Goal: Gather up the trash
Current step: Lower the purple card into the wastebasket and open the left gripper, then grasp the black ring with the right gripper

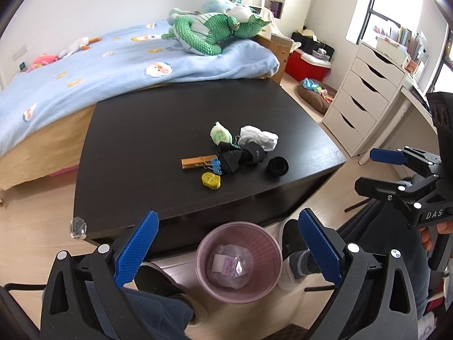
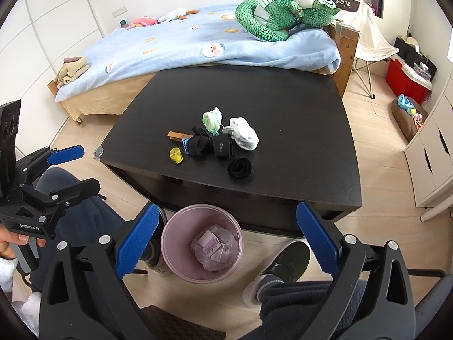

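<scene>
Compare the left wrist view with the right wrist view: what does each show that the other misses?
Only the left wrist view shows the window and the full front of the white drawer unit.

Only the right wrist view shows the folded beige cloth on the bed's far corner and the white folding chair.

Both share the dark table with its small clutter, the pink bin holding wrappers on the floor, the green plush dragon, and both grippers open and empty: left gripper, right gripper.
</scene>
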`<state>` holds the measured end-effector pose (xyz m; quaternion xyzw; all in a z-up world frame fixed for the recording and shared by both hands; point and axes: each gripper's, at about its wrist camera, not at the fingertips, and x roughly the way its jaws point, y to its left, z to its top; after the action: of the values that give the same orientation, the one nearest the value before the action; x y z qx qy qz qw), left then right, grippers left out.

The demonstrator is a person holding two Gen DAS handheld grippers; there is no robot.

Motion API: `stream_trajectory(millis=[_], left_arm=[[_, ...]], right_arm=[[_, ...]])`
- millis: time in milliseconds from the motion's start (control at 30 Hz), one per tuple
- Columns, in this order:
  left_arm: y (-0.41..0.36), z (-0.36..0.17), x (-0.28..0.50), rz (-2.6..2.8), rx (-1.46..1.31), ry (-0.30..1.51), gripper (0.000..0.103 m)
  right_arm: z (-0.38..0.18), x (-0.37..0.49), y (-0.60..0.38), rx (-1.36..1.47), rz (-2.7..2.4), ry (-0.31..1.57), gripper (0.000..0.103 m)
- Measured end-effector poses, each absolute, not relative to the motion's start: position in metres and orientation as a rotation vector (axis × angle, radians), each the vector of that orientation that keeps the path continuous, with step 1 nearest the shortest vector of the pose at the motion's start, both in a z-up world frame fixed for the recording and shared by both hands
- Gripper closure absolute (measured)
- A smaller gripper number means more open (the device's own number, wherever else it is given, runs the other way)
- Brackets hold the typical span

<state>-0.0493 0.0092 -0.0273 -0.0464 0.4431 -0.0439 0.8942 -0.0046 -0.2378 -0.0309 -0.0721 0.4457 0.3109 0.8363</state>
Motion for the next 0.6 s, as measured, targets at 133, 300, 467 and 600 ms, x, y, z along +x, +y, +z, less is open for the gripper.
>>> stream_trajectory(millis=[133, 300, 467, 600], left_arm=[[0.013, -0.028, -0.042, -0.083, -0.105, 0.919, 0.008], [0.019, -0.031, -0.030, -0.071, -0.110, 0.927, 0.008], [0.024, -0.038, -0.018, -0.062, -0.109, 0.943, 0.008], [0.027, -0.046, -0.008, -0.060, -0.107, 0.962, 0.008]], right_arm=[[-0.033, 0.005, -0.232, -0.163, 0.658, 0.943, 0.007], [-0.039, 0.025, -0.222, -0.179, 0.660, 0.961, 0.007], [-0.052, 0.045, -0.212, -0.196, 0.663, 0.997, 0.007], [-0.069, 0.058, -0.199, -0.256, 0.659, 1.033, 0.007]])
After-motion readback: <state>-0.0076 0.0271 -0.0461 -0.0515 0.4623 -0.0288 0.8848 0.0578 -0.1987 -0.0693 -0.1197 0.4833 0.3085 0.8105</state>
